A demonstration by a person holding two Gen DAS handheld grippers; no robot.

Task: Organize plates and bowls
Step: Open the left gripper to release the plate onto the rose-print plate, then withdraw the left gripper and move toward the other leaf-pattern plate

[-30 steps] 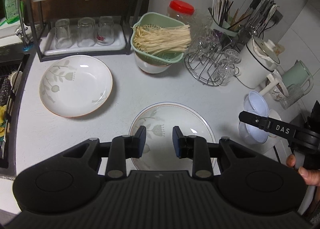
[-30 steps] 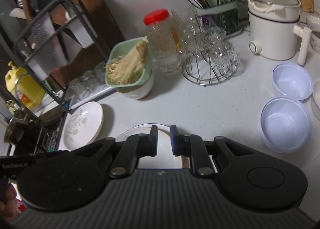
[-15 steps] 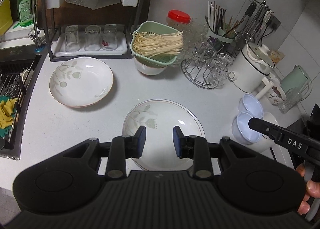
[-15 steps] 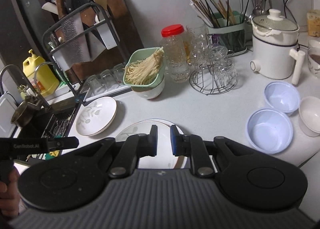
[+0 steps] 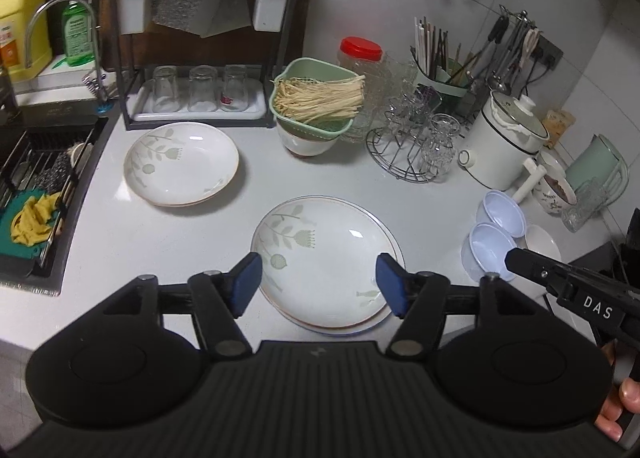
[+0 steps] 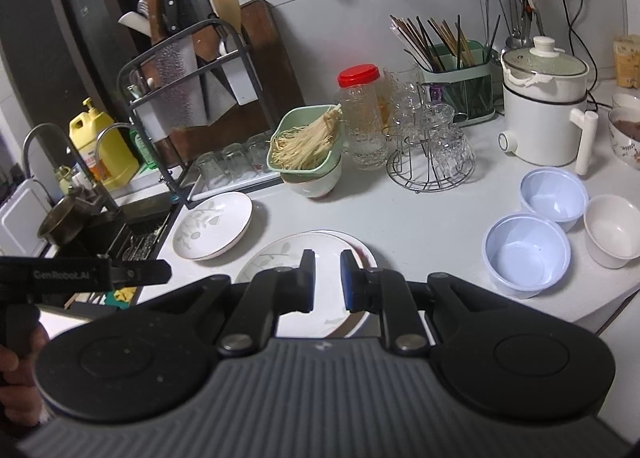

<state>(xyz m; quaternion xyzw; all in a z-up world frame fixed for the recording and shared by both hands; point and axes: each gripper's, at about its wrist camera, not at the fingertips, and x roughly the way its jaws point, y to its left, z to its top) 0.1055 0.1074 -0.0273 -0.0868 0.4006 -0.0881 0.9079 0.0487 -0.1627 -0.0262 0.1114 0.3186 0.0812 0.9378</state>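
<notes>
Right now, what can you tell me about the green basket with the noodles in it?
The green basket is a pale green strainer that looks like plastic, with rounded corners and a slotted wall. It sits tilted in a white bowl on the grey counter, near the back wall. A bundle of thin, pale strands lies across it, and one end pokes out over the rim. A red-lidded glass jar stands just behind it. Neither gripper is touching it.

Two stacked white plates (image 5: 326, 258), leaf print, flat on counter centre front. Third leaf-print plate (image 5: 181, 163) alone, left, near glass rack. Two pale blue bowls (image 6: 527, 254) upright, touching, at right; small white bowl (image 6: 612, 230) just beside them.
</notes>
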